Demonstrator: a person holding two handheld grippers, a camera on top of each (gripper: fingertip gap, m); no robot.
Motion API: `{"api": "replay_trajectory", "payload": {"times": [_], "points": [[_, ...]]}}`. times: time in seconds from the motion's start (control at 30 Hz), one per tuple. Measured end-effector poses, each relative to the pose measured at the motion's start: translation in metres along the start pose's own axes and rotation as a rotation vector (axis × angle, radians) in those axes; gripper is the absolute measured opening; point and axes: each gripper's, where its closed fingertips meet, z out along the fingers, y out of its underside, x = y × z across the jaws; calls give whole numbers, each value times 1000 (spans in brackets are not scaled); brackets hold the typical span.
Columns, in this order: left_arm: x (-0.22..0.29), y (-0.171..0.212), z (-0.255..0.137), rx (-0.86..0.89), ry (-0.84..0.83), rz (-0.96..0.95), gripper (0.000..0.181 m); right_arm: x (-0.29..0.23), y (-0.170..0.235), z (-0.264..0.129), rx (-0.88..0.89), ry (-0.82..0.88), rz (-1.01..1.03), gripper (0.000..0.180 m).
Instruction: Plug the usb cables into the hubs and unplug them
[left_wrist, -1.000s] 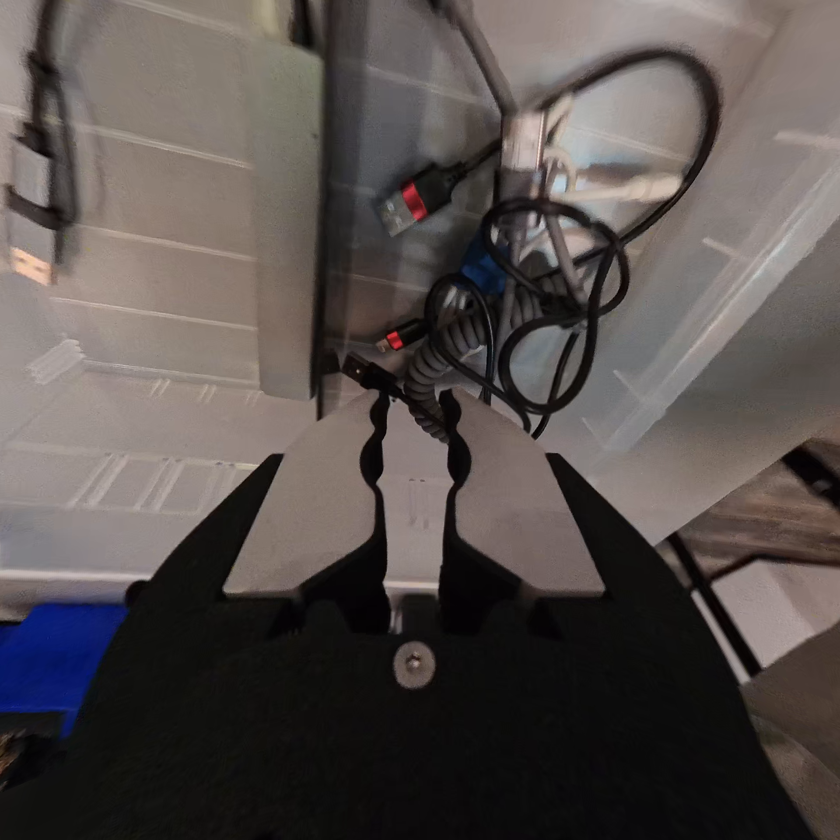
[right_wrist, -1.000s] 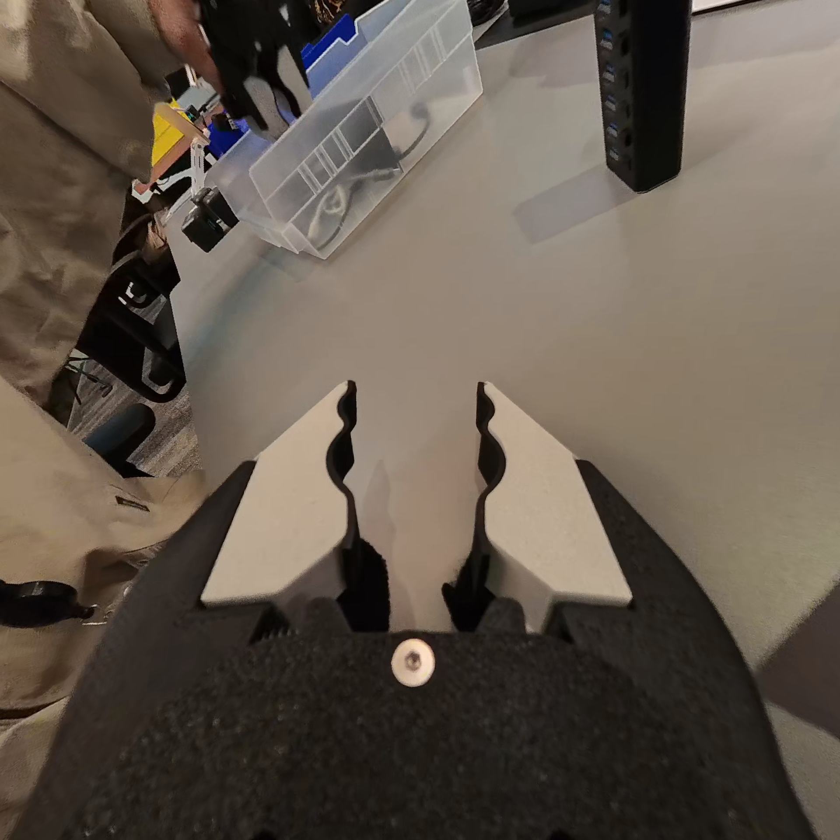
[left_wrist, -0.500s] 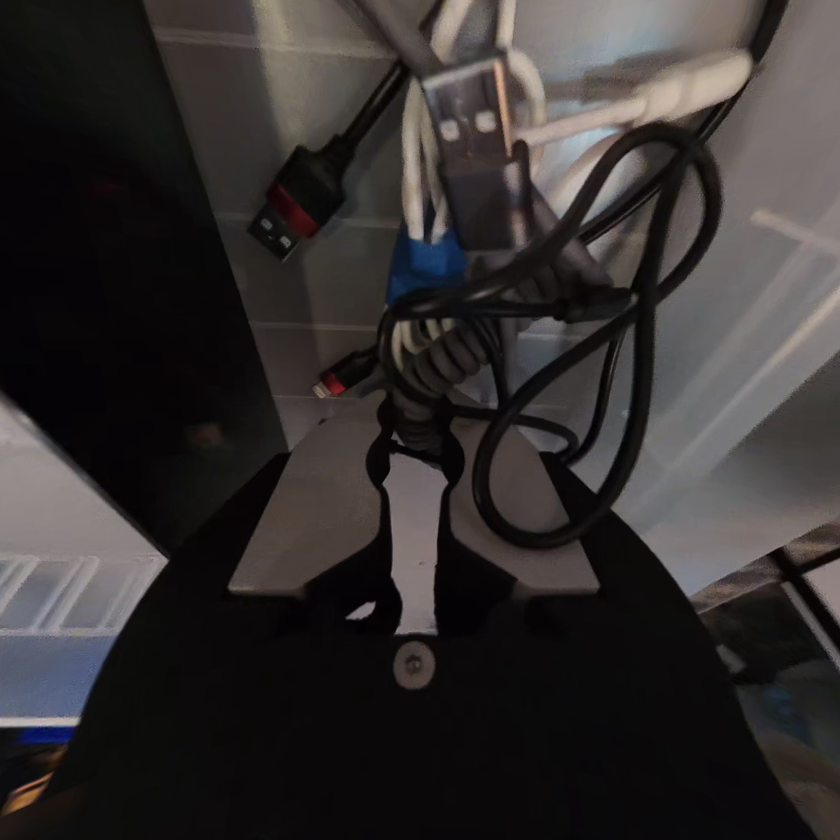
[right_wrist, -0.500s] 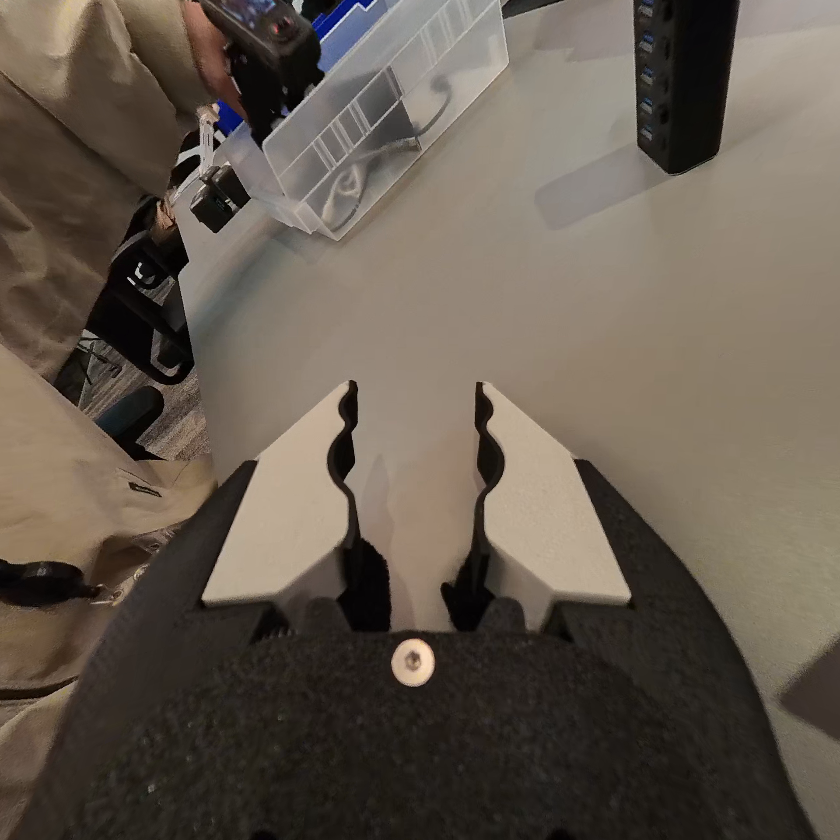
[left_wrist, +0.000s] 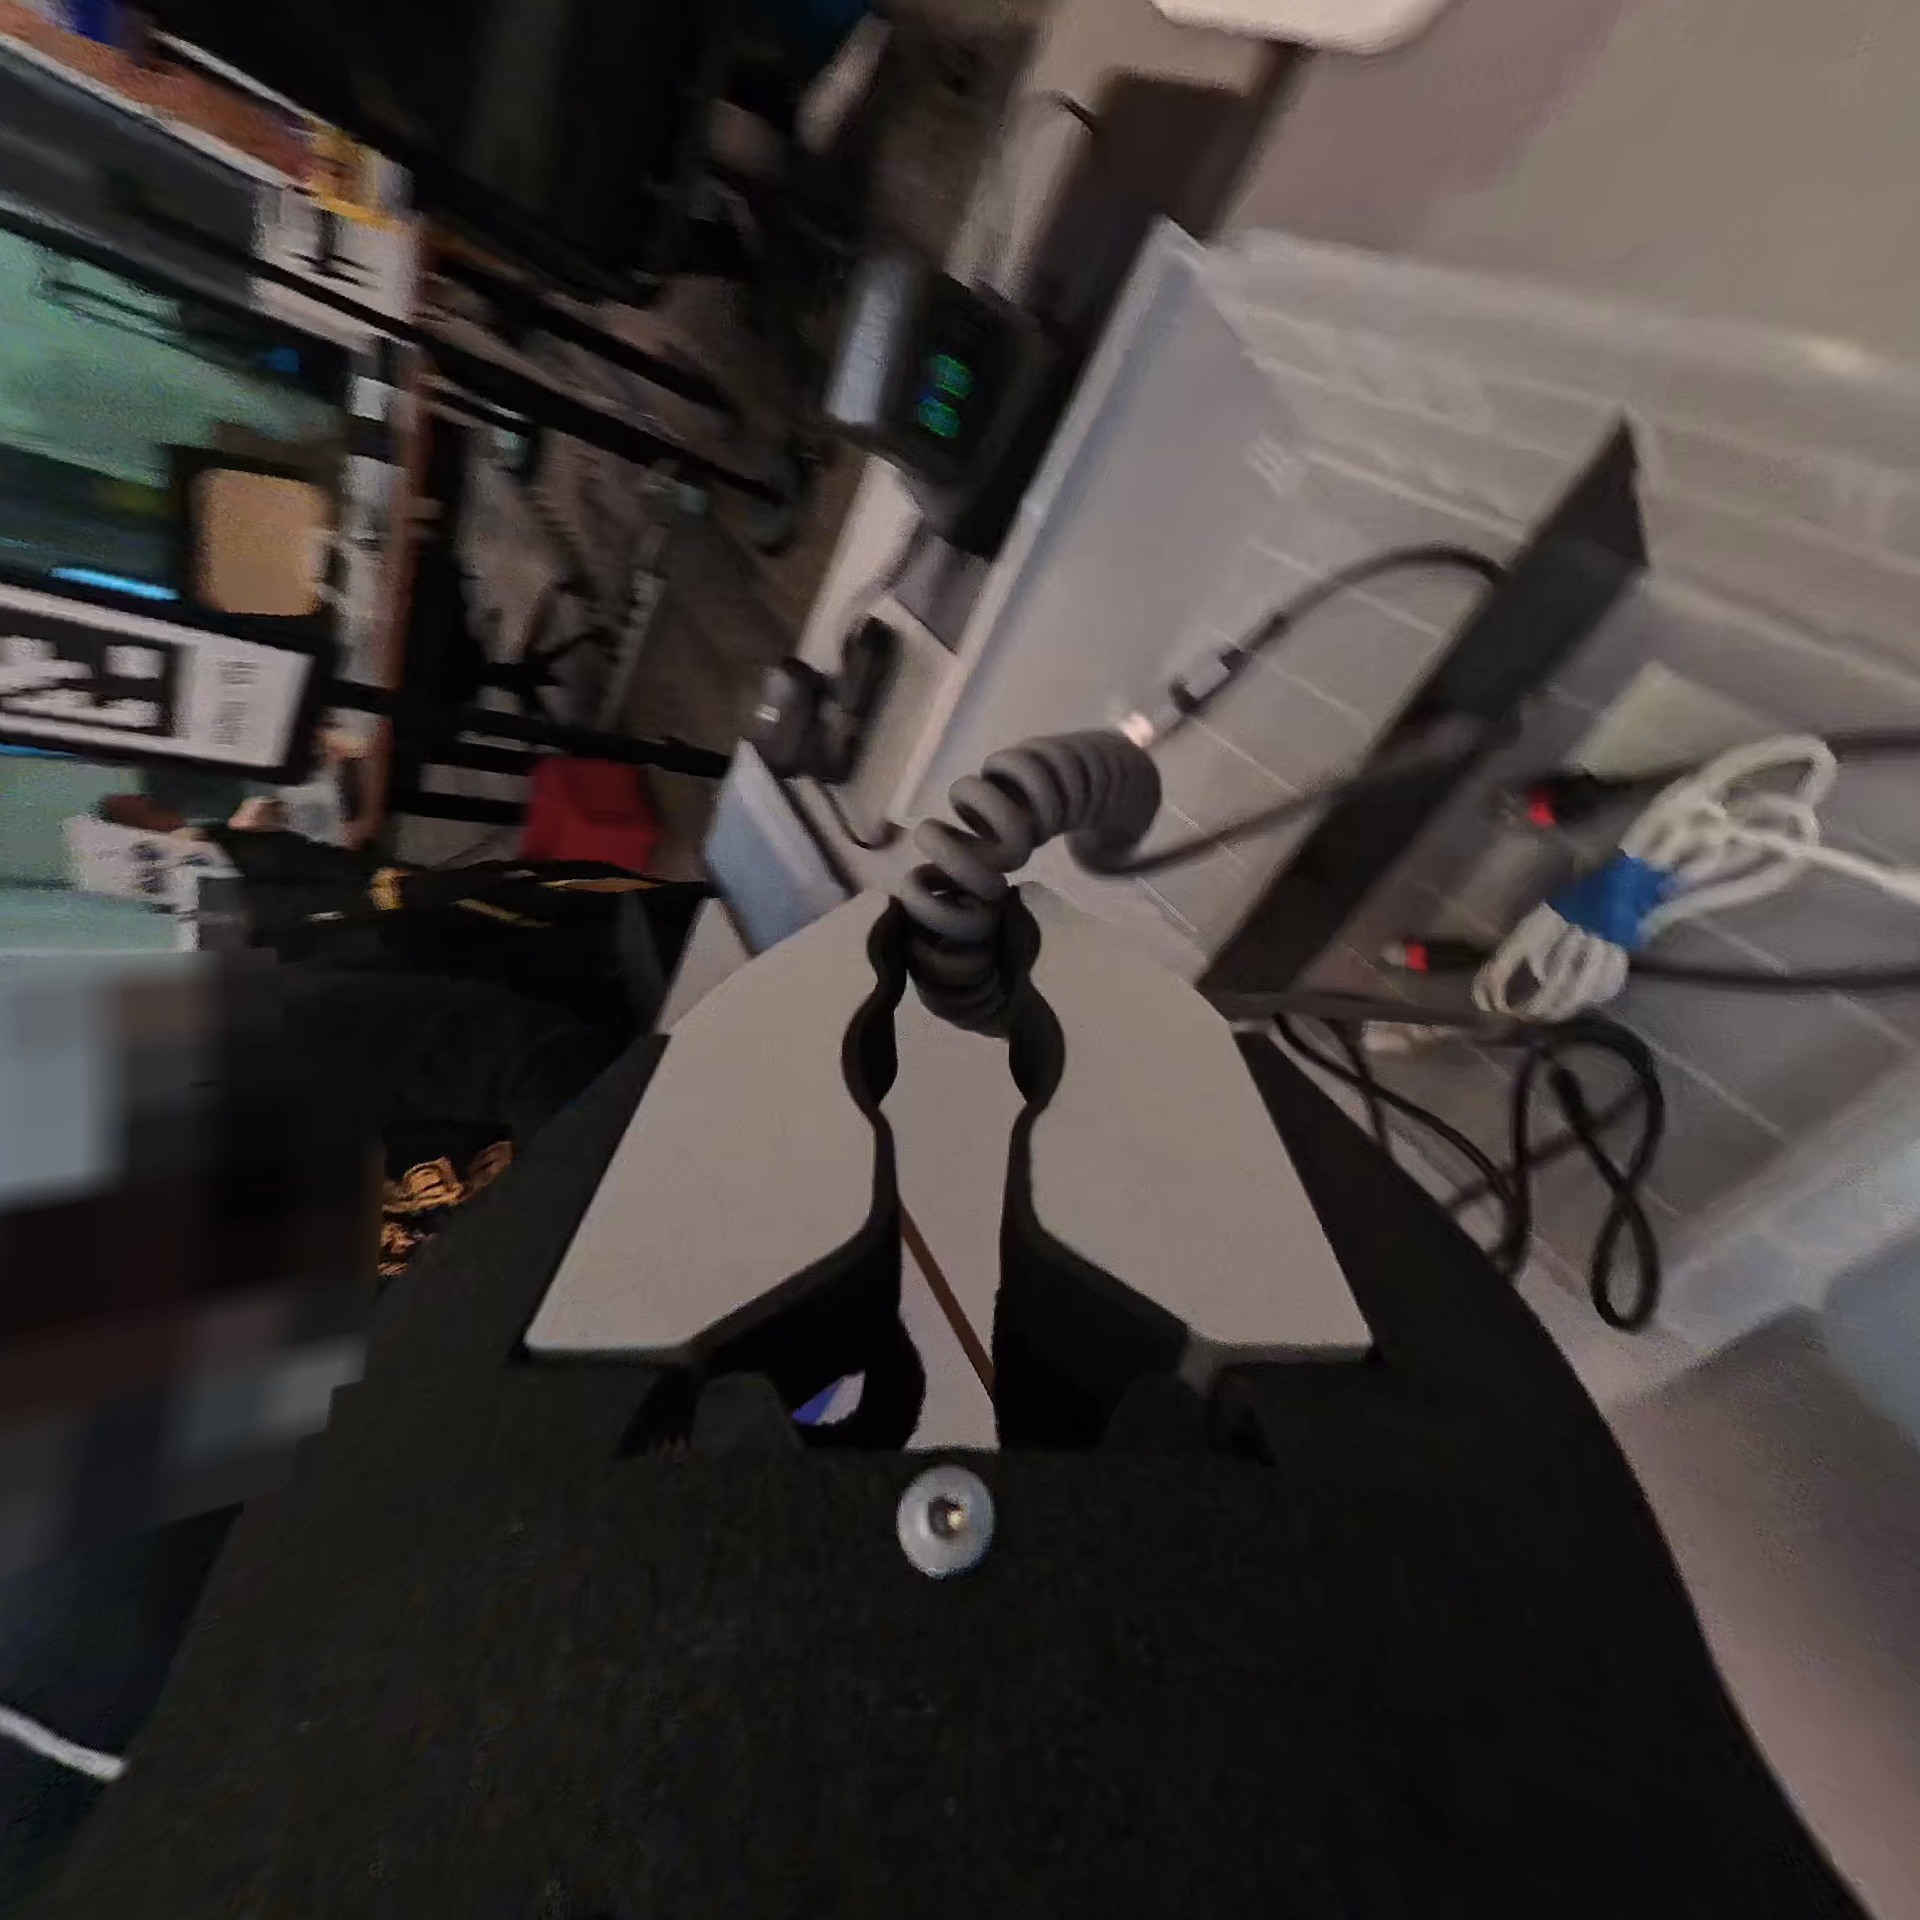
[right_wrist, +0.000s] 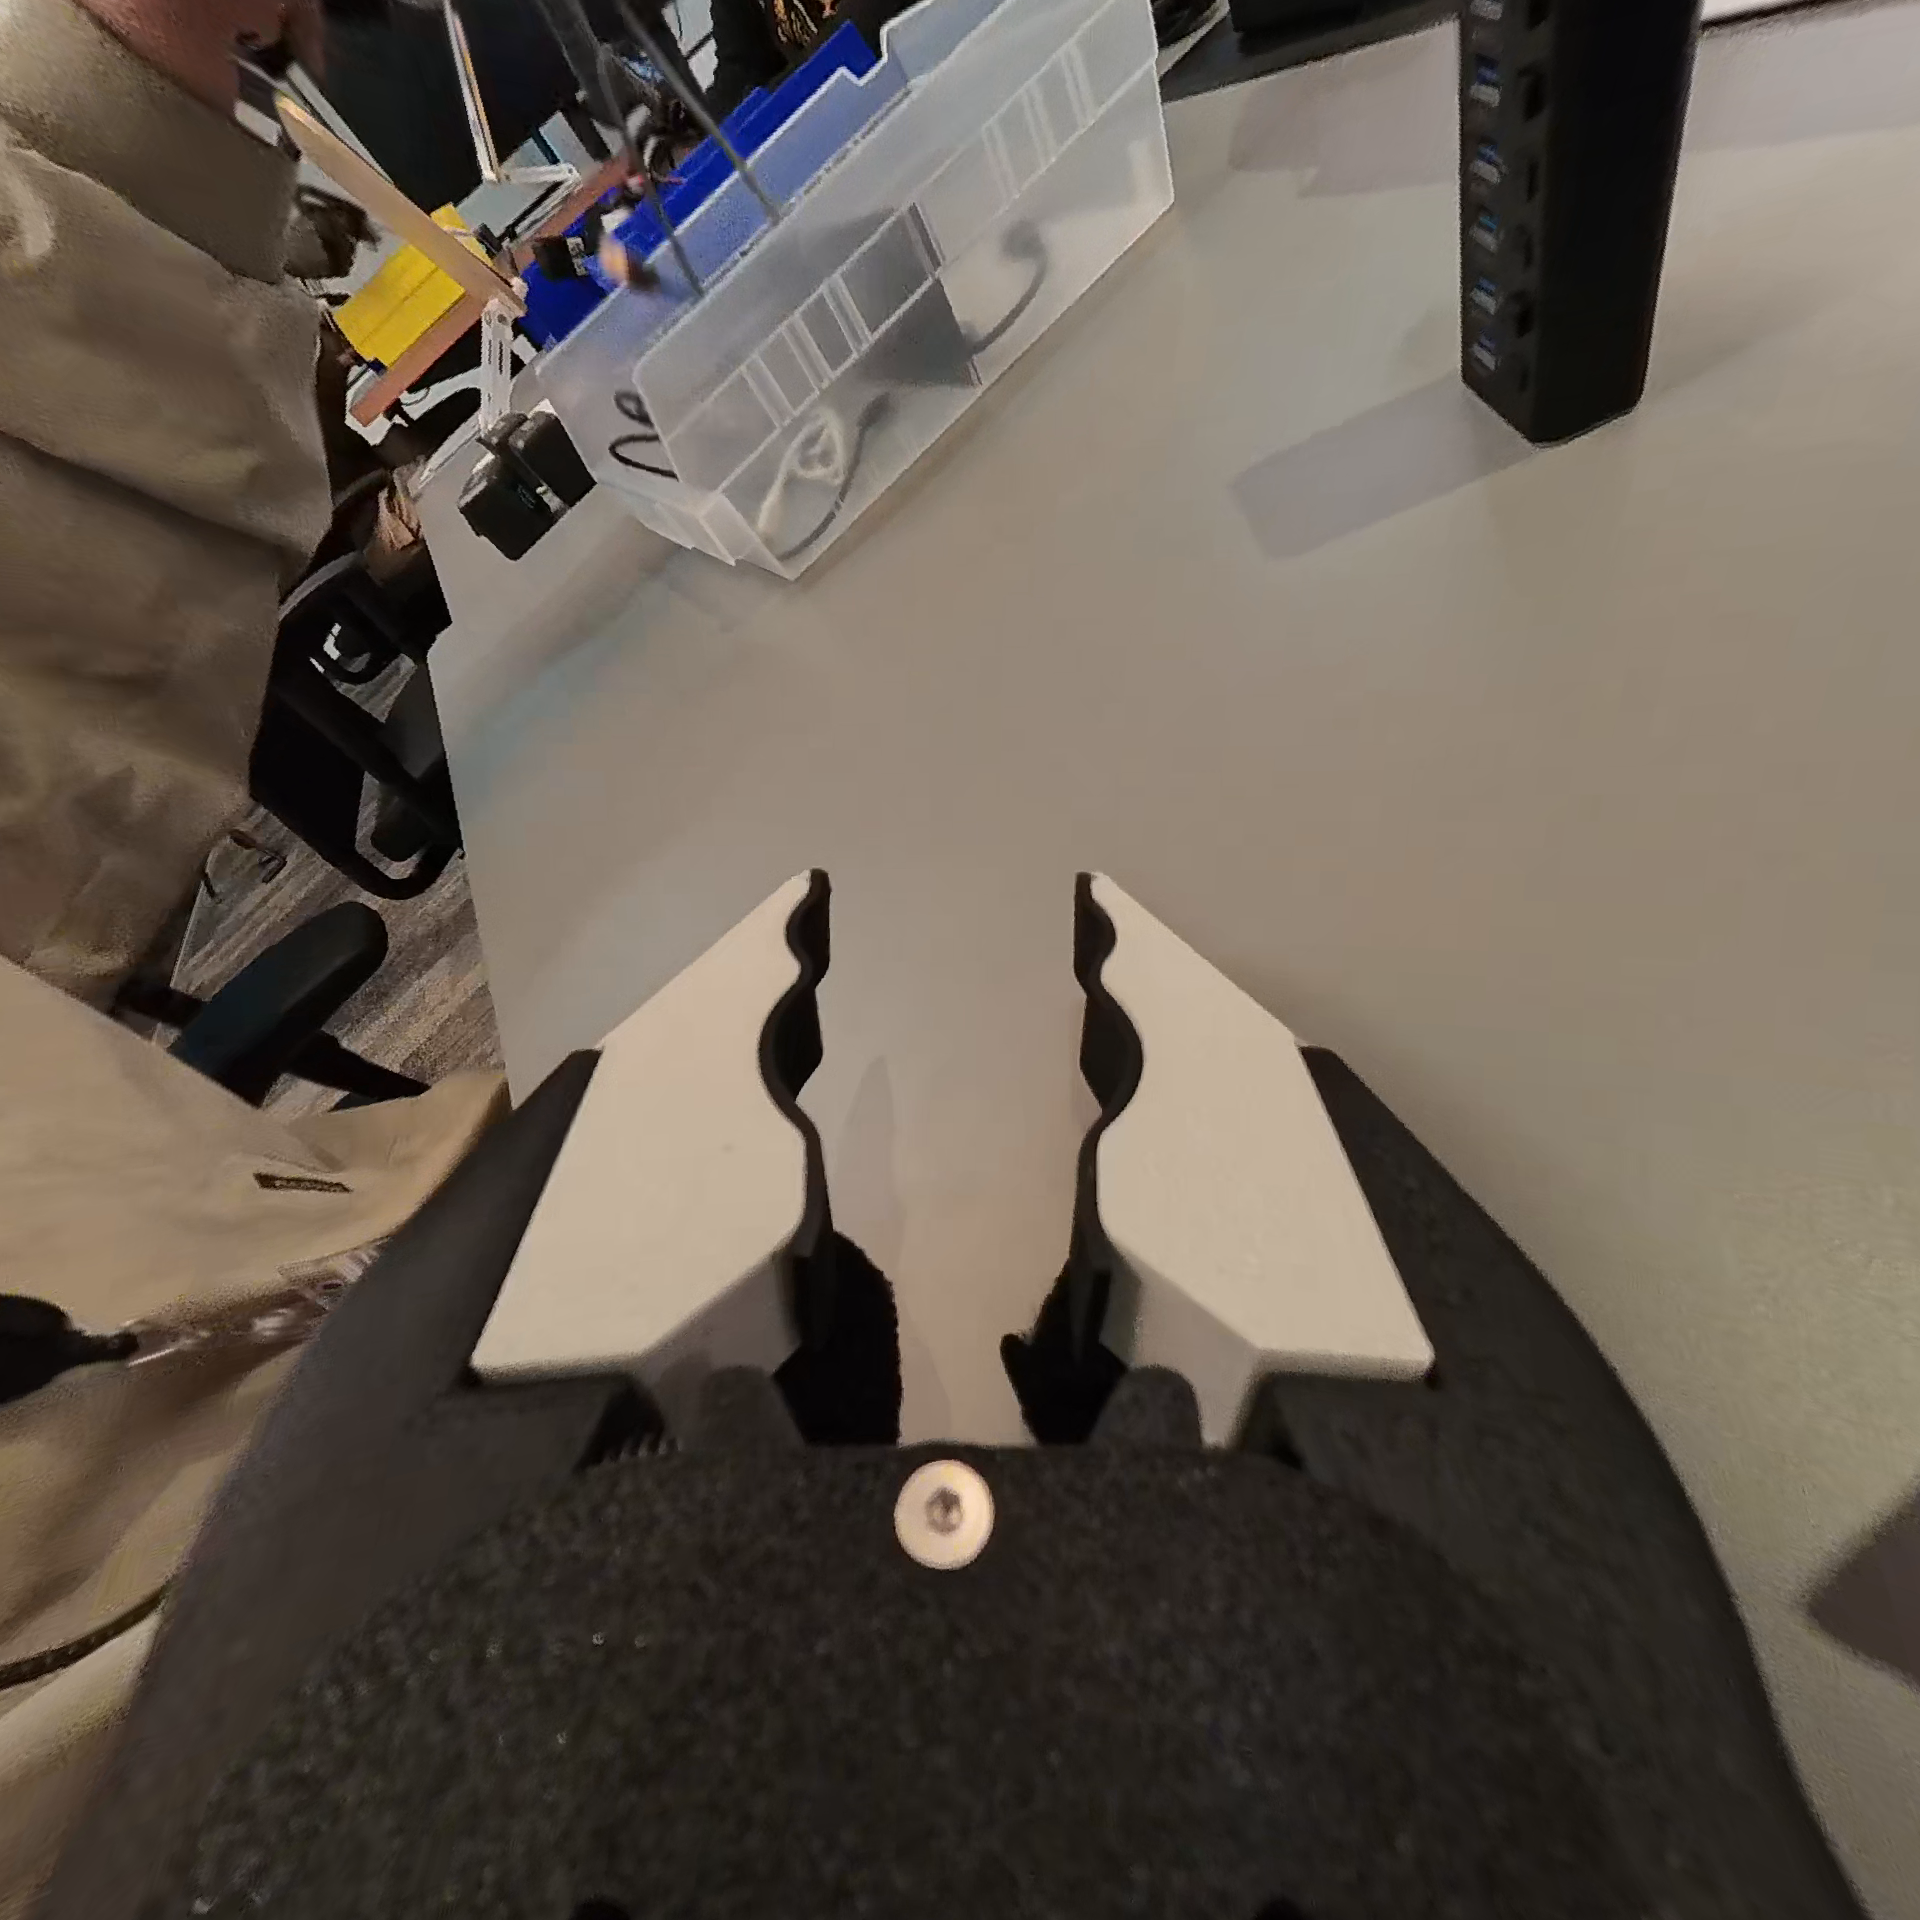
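Observation:
My left gripper (left_wrist: 954, 920) is shut on a grey coiled cable (left_wrist: 1023, 821) and holds it lifted above the clear plastic bin (left_wrist: 1455, 343). The coil's thin black lead (left_wrist: 1299, 613) arcs back toward a dark slab-shaped hub (left_wrist: 1455, 727) leaning in the bin. A white cable bundle with blue tape (left_wrist: 1621, 883) and loose black cables (left_wrist: 1590, 1153) lie in the bin. My right gripper (right_wrist: 951, 894) is open and empty, low over the grey table (right_wrist: 1247, 675). A tall black USB hub (right_wrist: 1558, 208) with blue ports stands at the far right.
In the right wrist view the clear bin (right_wrist: 883, 281) sits at the table's far left edge, with blue bins (right_wrist: 727, 177) behind it. A person in a beige garment (right_wrist: 125, 416) is at the left. Office chairs (right_wrist: 343, 727) stand beside the table. There is about 50 cm between the tips of the two grippers. From the right gripper's tips to the tall black USB hub (right_wrist: 1558, 208) is close to 20 cm.
My left gripper has closed on the coiled cable and lifted it out of the bin, swinging the view up and left. My right gripper has barely moved.

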Motion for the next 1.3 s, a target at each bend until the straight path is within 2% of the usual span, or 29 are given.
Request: {"api": "replay_trajectory", "payload": {"times": [0.17, 0.27, 0.37, 0.47, 0.57, 0.63, 0.73, 0.83, 0.97, 1.1, 1.3], "points": [[-52, -41, -42, 136, -160, -153, 17, -1, -9, -3, 52, -11, 25, 46], [-66, -75, -72, 239, -160, -251, 17, 1, -14, -6, 81, -6, 34, 46], [-59, -116, -106, 334, -125, -290, 17, 0, -19, -9, 103, -9, 27, 46], [-26, -154, -130, 391, -14, -356, 17, -1, -21, -11, 116, 4, 6, 46], [40, -192, -138, 470, 231, -459, 17, -3, -20, -12, 116, 12, -16, 46], [88, -209, -132, 484, 367, -516, 16, -5, -19, -13, 114, 13, -25, 46], [158, -226, -106, 481, 488, -590, 17, -6, -19, -15, 110, 21, -45, 46], [211, -225, -65, 423, 550, -746, 17, -5, -19, -17, 109, 29, -61, 46], [262, -191, -17, 269, 543, -820, 17, -2, -19, -17, 108, 26, -48, 47], [299, -161, -9, 201, 498, -693, 17, 0, -18, -16, 100, 22, -45, 47], [322, -141, -22, 253, 513, -841, 18, -5, -15, -6, 70, 14, -58, 47]]}}
